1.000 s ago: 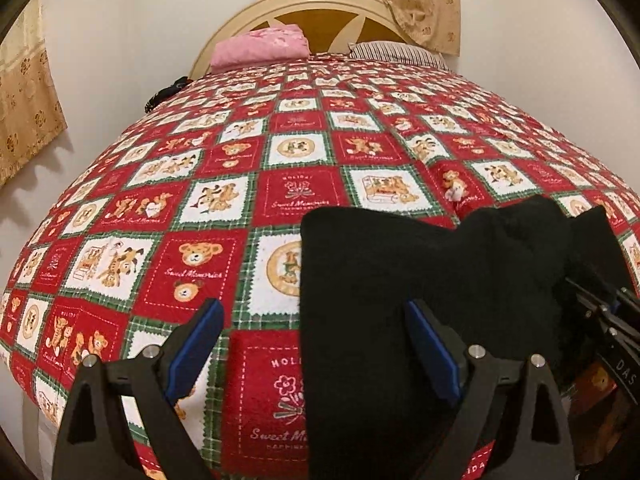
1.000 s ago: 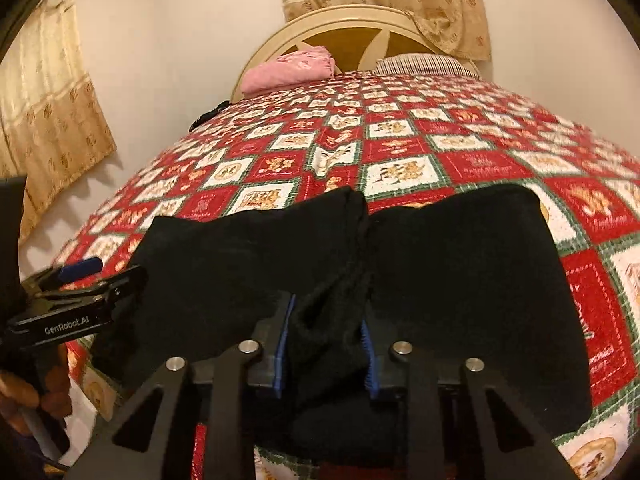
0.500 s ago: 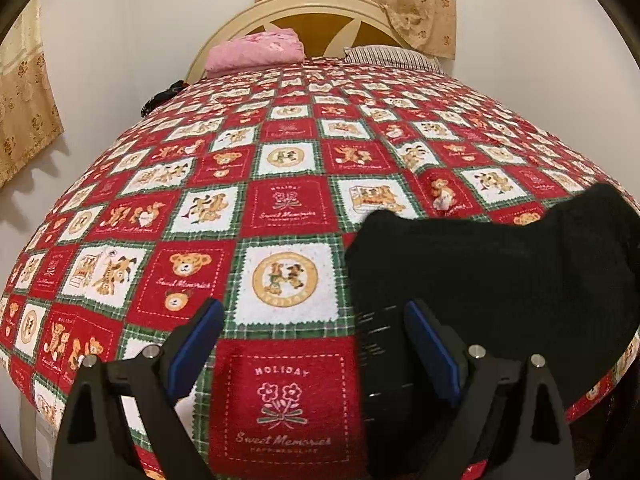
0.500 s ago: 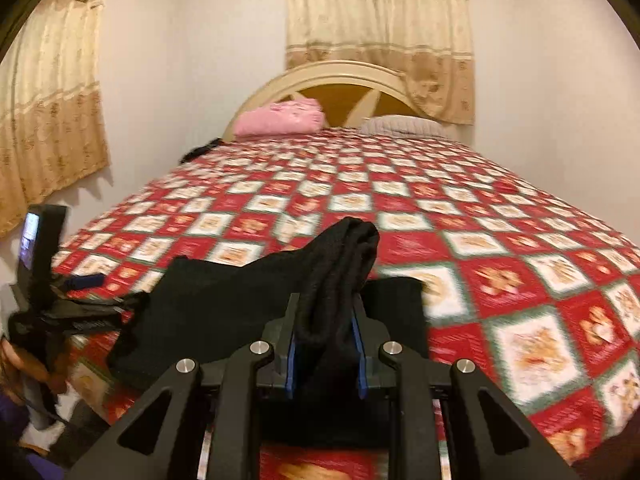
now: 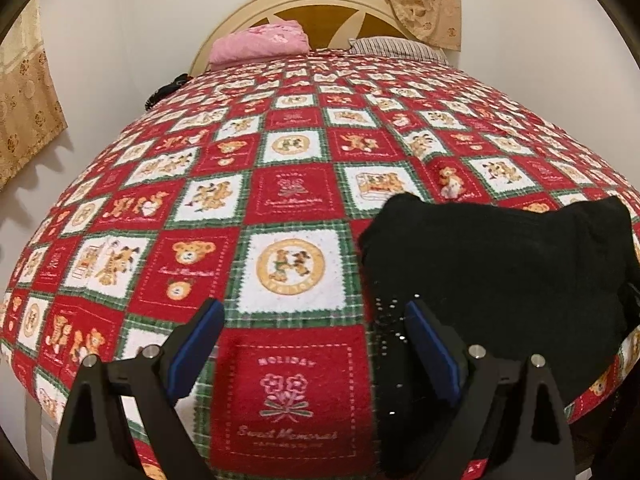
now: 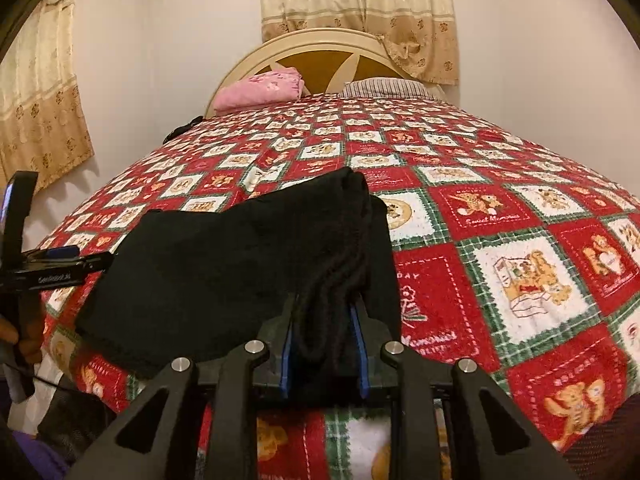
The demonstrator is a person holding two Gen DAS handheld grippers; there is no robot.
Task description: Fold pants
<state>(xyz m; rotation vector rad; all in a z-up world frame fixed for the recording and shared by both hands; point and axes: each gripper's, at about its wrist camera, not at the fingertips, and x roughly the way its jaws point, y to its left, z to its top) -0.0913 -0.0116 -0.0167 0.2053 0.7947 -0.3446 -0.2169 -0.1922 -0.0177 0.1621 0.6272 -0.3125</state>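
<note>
The black pants (image 5: 500, 280) lie folded in a heap near the bed's front edge, at the right of the left wrist view. My left gripper (image 5: 314, 312) hovers open over the bedspread with nothing between its fingers; its right finger (image 5: 432, 352) overlaps the pants' left edge. In the right wrist view the pants (image 6: 220, 272) spread to the left. A bunched fold of them rises between the blue pads of my right gripper (image 6: 324, 308), whose jaws are opening while the fold still fills the gap. The left gripper (image 6: 60, 268) shows at that view's left edge, held by a hand.
A red, white and green teddy-bear bedspread (image 5: 292, 200) covers the bed. A pink folded cloth (image 5: 260, 42) and a striped pillow (image 5: 396, 48) lie by the cream headboard (image 6: 320, 48). A small dark item (image 5: 168, 90) sits at the far left edge. Curtains hang behind.
The right gripper carried the bunched fold of pants to the right, and the heap slid right with it, out from between the left gripper's fingers. The left gripper stayed put.
</note>
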